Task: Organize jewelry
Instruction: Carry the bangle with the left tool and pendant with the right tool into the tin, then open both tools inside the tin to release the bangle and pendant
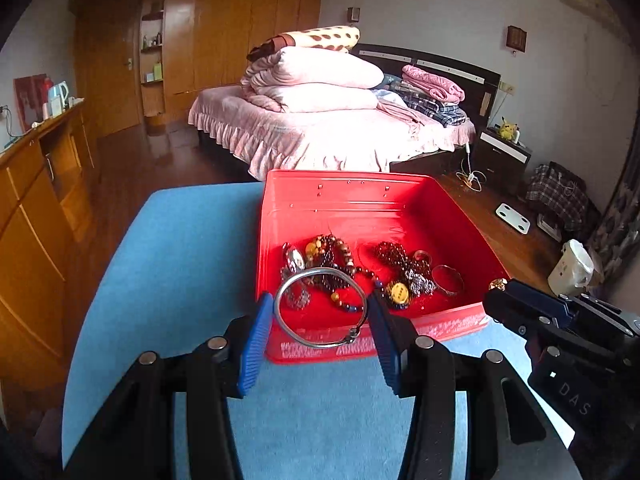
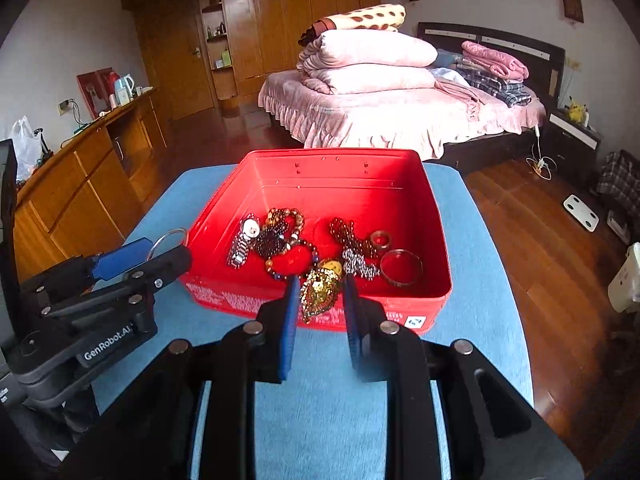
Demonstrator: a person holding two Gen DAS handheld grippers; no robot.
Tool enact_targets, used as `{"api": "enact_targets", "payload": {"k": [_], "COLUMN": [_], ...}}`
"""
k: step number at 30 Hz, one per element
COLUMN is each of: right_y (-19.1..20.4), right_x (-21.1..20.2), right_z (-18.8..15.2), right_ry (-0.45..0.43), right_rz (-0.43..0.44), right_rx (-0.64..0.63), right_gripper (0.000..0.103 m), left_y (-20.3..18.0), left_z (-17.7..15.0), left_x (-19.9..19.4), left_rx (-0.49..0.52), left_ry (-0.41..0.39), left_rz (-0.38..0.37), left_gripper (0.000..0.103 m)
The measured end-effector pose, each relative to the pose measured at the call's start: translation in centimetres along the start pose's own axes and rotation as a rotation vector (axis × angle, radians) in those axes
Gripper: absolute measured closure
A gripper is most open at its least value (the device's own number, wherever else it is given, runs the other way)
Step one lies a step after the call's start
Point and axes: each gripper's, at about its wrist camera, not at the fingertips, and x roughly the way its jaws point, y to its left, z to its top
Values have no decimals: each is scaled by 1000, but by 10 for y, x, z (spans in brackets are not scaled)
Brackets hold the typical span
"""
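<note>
A red tin box (image 1: 400, 208), open-topped, is set on a blue-covered counter (image 1: 180, 248) in a bedroom.

Held items:
- A silver bangle (image 1: 320, 306) is gripped between the blue pads of the left gripper (image 1: 318, 312), its fingers spread to the width of the hoop. The bangle is held at the box's near wall, partly over the interior. In the right wrist view the bangle (image 2: 168, 240) is seen just outside the box's left corner.
- A gold ornament (image 2: 320, 290), filigree in look, is clamped between the fingers of the right gripper (image 2: 320, 292), which are set narrow on it. It is held at the near rim of the box (image 2: 340, 184), its lower end hanging in front of the outer wall.

Contents of the box, loose on the floor of it:
- A wristwatch (image 2: 244, 240) with a metal link band, at the left.
- Dark and brown bead bracelets (image 2: 280, 236), tangled, just beside the watch.
- A dark red bead strand (image 2: 346, 232), right of centre.
- A small brown ring (image 2: 380, 239), near that strand.
- A bronze-coloured bangle (image 2: 401, 267), at the right, flat.
- A yellow round pendant (image 1: 399, 292), near the front wall.

Surroundings: a bed (image 1: 320, 136) with pink covers and stacked quilts is recorded behind the counter, with a wooden wardrobe (image 1: 224, 32) beyond.
</note>
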Motion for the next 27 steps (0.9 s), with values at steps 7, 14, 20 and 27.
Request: {"api": "enact_targets", "payload": {"k": [7,14,20,27], "right_y": [-13,-26,-34,-37], "right_x": [44,90,120,137], "right_z": [45,63,67,70], "right_ry": [58,118,165,184], "right_rz": [-22,-63,-78,-85], "right_rx": [16,30,41,44], "right_gripper": [82,82,82,82], "left_y": [-3,-1,-1,-2], "left_z": [35,57,58,59], "left_x": [48,92,117,134], "left_rx": [2,0,-8,-7], "left_ry": [64,107,142,169], "left_rz": [26,70,72,79], "left_gripper": [55,55,55,55]}}
